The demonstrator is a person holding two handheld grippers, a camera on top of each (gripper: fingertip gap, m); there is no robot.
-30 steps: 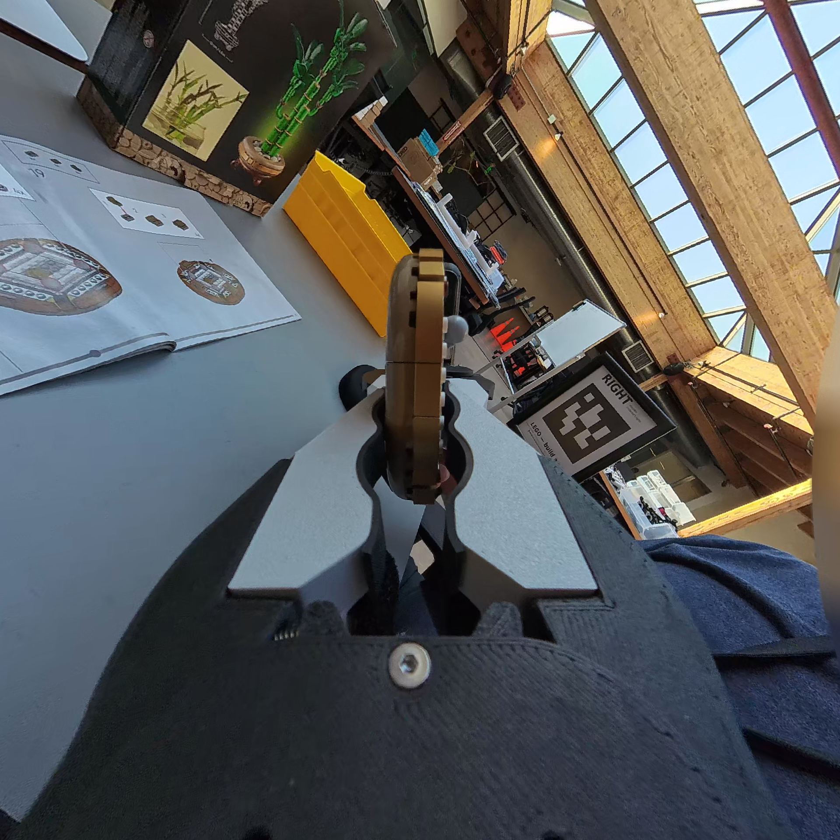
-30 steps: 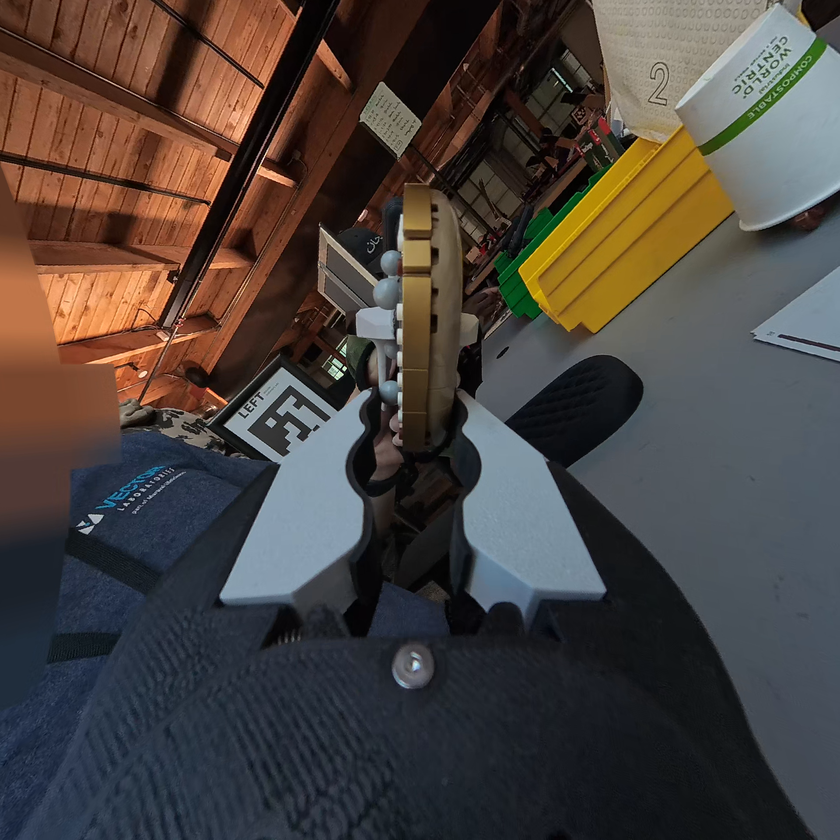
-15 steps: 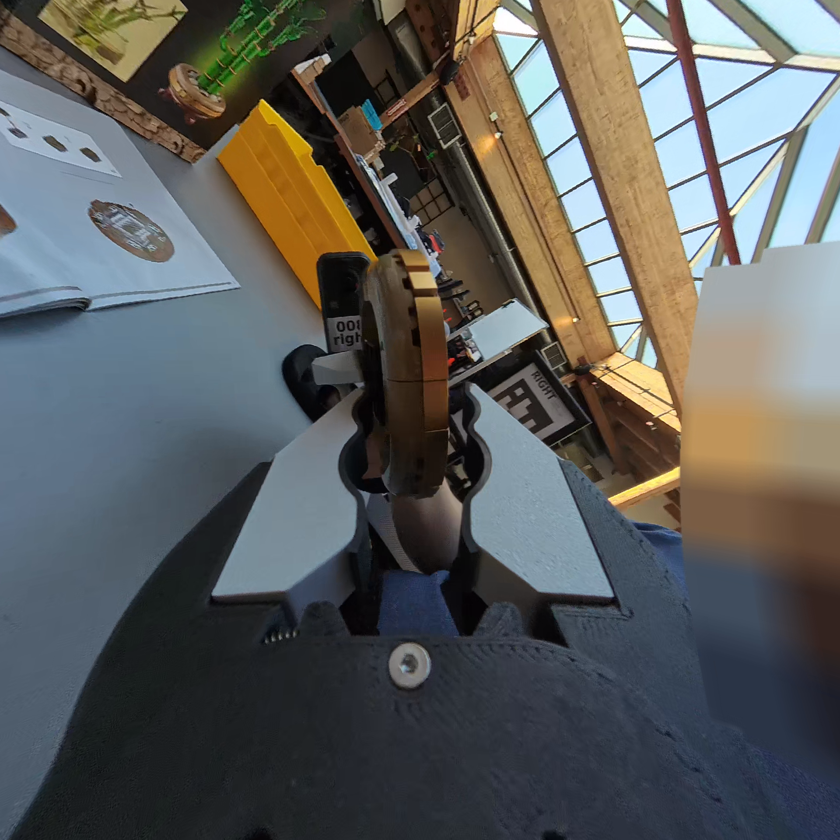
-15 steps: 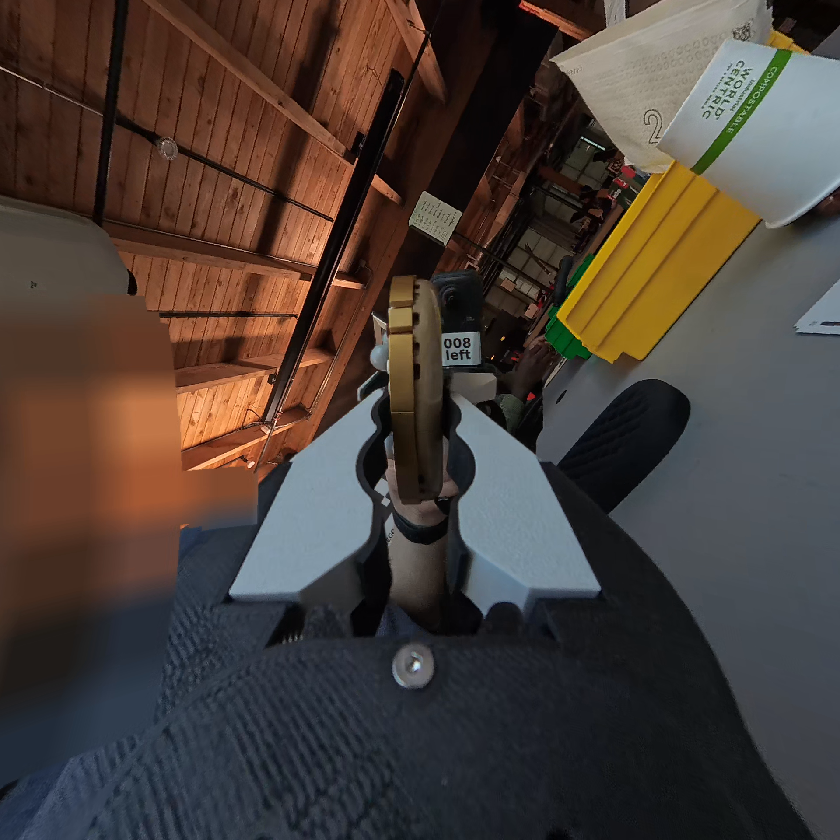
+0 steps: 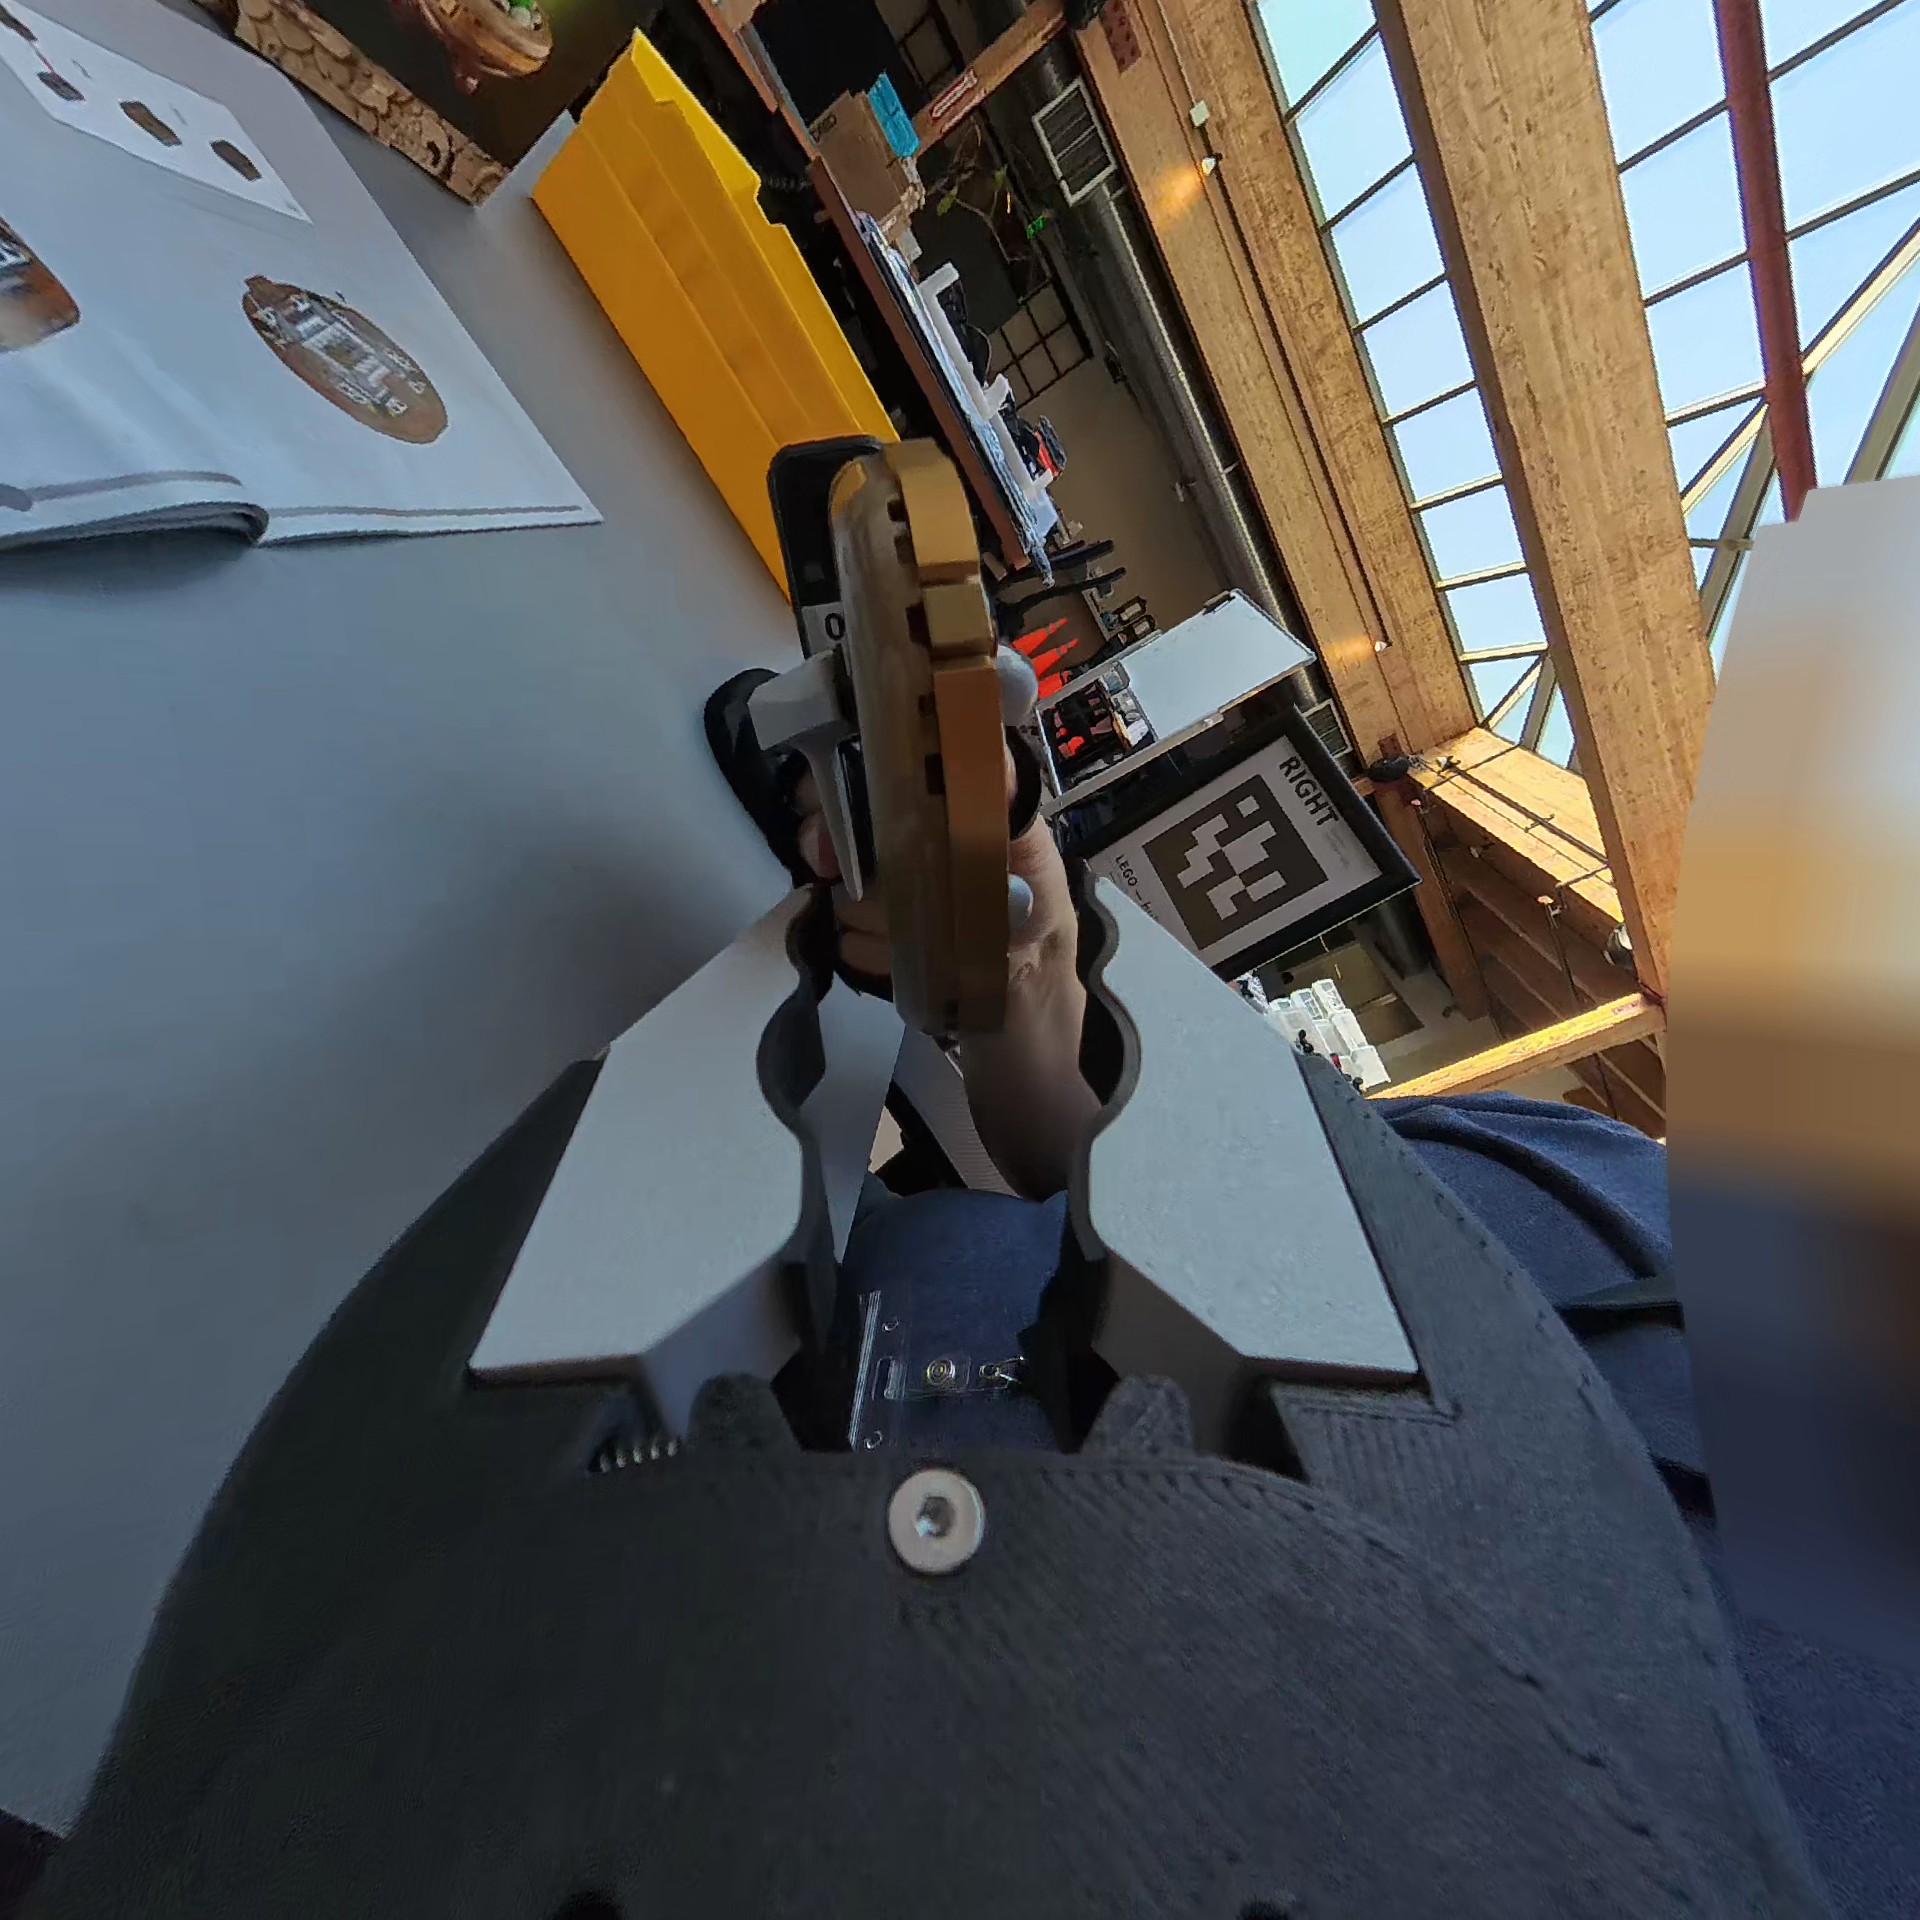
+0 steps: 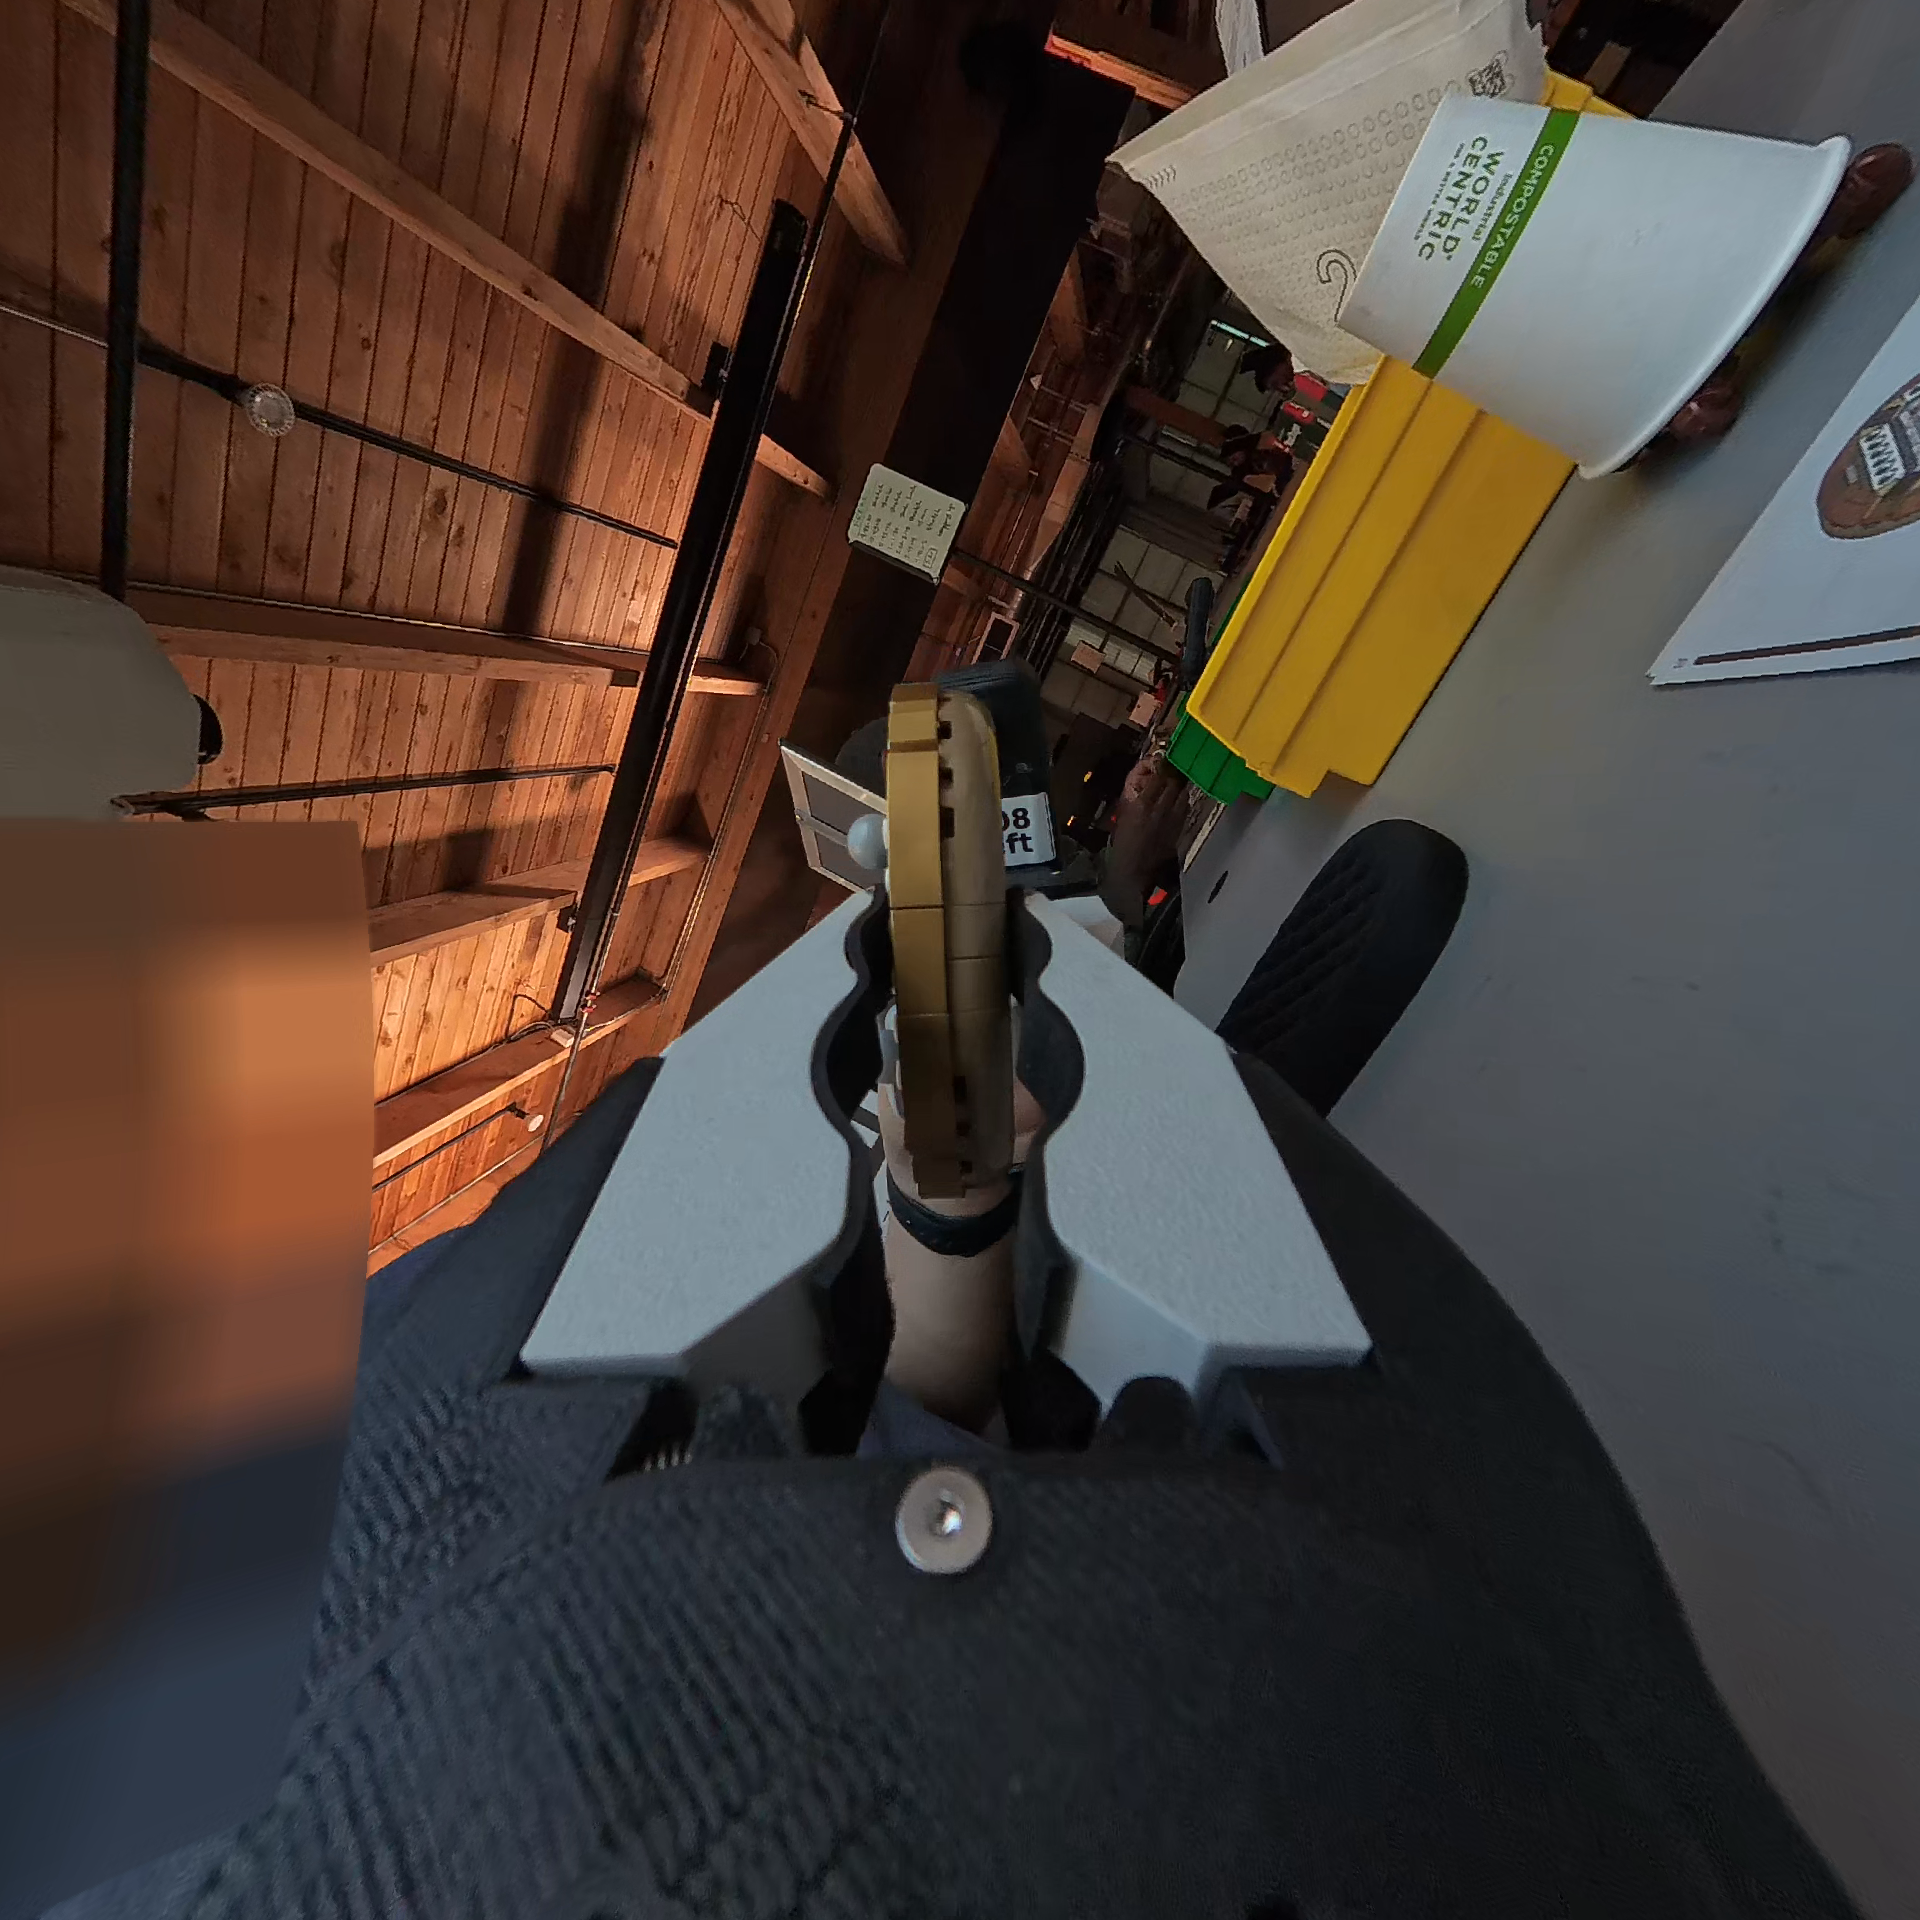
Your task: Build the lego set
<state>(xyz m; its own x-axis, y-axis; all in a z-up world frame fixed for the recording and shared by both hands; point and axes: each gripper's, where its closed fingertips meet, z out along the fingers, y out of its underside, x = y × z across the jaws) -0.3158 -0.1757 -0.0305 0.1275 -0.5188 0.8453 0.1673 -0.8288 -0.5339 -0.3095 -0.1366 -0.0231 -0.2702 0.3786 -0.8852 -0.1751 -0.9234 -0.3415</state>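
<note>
A round brown-and-gold lego assembly (image 5: 935, 748) is held edge-on in the air between both grippers. In the left wrist view my left gripper (image 5: 951, 904) is open; its grey fingers (image 5: 675, 1143) stand clear on either side of the assembly's lower edge. The right gripper's grey fingers (image 5: 810, 717) clamp the assembly from the far side. In the right wrist view my right gripper (image 6: 945, 914) is shut on the same assembly (image 6: 945, 935). The left gripper's black body (image 6: 1013, 821) shows just behind it.
An open instruction booklet (image 5: 260, 343), the set's box (image 5: 416, 104) and yellow bins (image 5: 707, 301) are on the grey table (image 5: 312, 831). A white paper cup (image 6: 1590, 291) and a paper bag (image 6: 1278, 187) are by a yellow bin (image 6: 1382, 582). The person's blue shirt (image 5: 1507, 1195) is close. Left tips to right tips: about 4 centimeters.
My left gripper has opened and let go of the assembly, which it gripped before. The right gripper keeps its hold. Both views have tilted and shifted.
</note>
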